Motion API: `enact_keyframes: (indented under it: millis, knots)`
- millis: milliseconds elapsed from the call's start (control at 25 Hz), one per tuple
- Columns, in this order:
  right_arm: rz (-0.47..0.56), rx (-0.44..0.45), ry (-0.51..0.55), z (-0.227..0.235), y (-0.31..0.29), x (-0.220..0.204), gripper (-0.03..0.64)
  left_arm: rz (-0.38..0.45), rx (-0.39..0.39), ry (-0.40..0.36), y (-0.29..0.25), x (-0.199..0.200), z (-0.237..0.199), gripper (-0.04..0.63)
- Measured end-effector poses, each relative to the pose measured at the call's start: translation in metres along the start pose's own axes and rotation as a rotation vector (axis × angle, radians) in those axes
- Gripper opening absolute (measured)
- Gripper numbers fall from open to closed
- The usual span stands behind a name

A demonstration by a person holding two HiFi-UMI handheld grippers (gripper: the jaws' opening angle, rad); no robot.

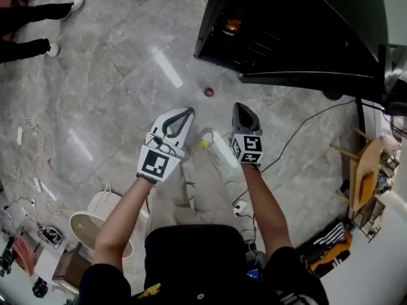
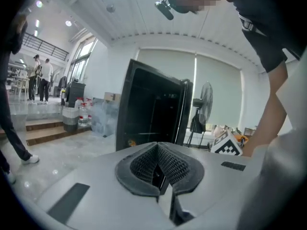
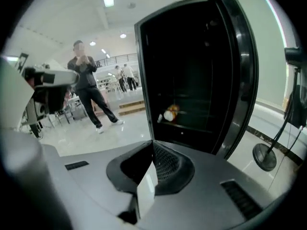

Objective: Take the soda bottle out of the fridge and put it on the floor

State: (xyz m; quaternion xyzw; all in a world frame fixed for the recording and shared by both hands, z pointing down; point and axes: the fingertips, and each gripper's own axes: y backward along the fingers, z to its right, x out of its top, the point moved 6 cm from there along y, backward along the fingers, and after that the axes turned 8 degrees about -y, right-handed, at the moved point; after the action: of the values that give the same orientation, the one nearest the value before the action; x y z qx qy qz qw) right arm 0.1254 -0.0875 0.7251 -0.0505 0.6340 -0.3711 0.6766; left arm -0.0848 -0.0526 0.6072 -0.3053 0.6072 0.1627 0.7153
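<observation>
1. soda bottle (image 3: 170,113): it sits inside the open fridge (image 3: 240,80), on a shelf low in the dark interior, at the centre of the right gripper view. it appears to lie on its side. its long axis runs roughly across the frame, with a pale end toward the lower left and the orange body toward the upper right. it is small in every view, so i cannot confirm which end is the cap or read any label.

2. left gripper (image 1: 186,114): the jaws are closed together, pad against pad, with nothing between them. it is at the centre of the head view, above the grey floor (image 1: 114,75).

3. right gripper (image 1: 242,111): the jaws are closed together and empty. it is just right of centre in the head view, well apart from the fridge.

4. limits of view: the fridge interior is nearly black. i can make out the shelves only as faint lines. in the head view the fridge is cut off by the top edge of the frame, and the bottle shows there only as an orange glow at the upper centre.
</observation>
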Motion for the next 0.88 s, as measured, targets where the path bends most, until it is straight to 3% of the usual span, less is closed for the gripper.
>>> enact_keyframes:
  millis: [200,320,480,640,880]
  knots:
    - [0.140,0.028,0.010,-0.020,0.108,0.131,-0.006,0.052,0.063,0.053,0.022,0.120,0.024,0.017]
    - [0.168,0.033,-0.048,-0.021,0.171,0.180,-0.006,0.020,0.054,0.060,0.037,0.180,0.041,0.017]
    - [0.251,0.059,-0.068,-0.024,0.230,0.231,-0.007,0.054,0.086,0.034,0.064,0.250,0.040,0.017]
    - [0.299,0.102,-0.026,-0.031,0.279,0.259,-0.006,0.073,0.096,-0.034,0.091,0.286,0.054,0.017]
    - [0.386,0.093,0.030,-0.027,0.336,0.279,-0.006,0.105,0.098,-0.061,0.105,0.308,0.082,0.017]
